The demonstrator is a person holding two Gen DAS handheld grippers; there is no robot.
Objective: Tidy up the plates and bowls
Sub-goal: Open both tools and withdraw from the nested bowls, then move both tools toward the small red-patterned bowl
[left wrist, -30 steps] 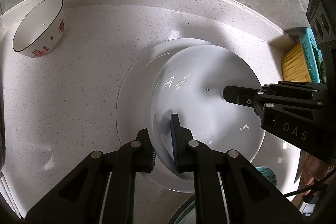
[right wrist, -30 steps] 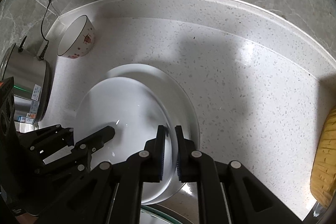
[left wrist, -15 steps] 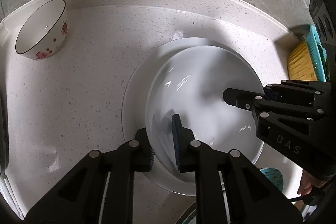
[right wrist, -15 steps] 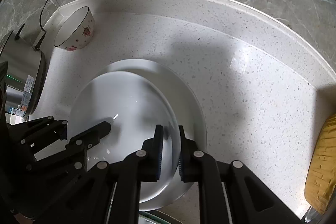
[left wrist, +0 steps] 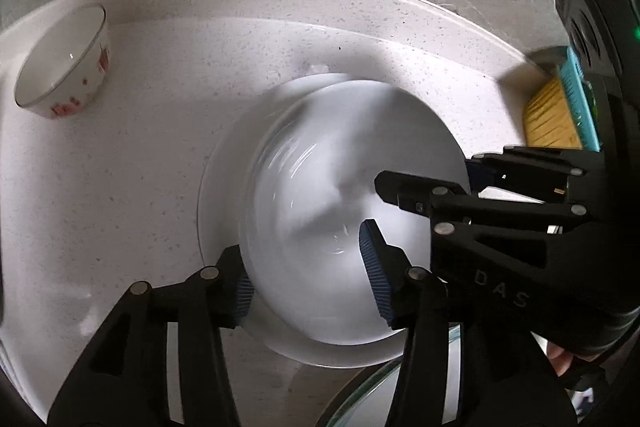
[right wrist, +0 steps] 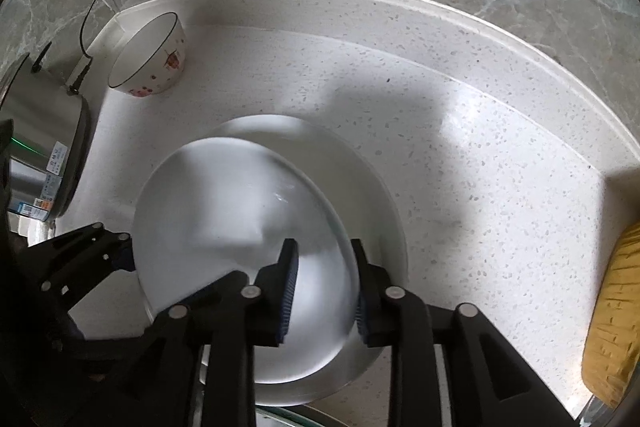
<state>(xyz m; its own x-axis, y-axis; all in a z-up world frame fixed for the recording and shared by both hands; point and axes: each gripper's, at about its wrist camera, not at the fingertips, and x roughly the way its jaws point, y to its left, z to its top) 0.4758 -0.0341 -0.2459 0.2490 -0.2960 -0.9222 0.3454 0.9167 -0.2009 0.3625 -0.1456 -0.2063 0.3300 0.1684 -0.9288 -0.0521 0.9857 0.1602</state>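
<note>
A large white bowl [left wrist: 340, 187] sits in a white plate [left wrist: 224, 195] on the speckled counter. My left gripper [left wrist: 308, 271] is open, its fingers straddling the bowl's near-left rim. My right gripper [right wrist: 324, 287] is open too, straddling the bowl's right rim [right wrist: 328, 219]; the plate [right wrist: 380, 203] shows under it. The right gripper also shows in the left wrist view [left wrist: 472, 183]. A small white bowl with red flowers [left wrist: 64, 67] stands at the far left, also in the right wrist view [right wrist: 150, 61].
A steel pot [right wrist: 44, 131] with a cable stands at the left. A yellow cloth [right wrist: 612, 311] and a teal rack [left wrist: 576, 95] lie at the right. A glass rim [left wrist: 384, 391] shows at the near edge. The marble wall rises behind the counter.
Both grippers have opened and let go of the white bowl's rim. The bowl has come down into the plate; it looks blurred.
</note>
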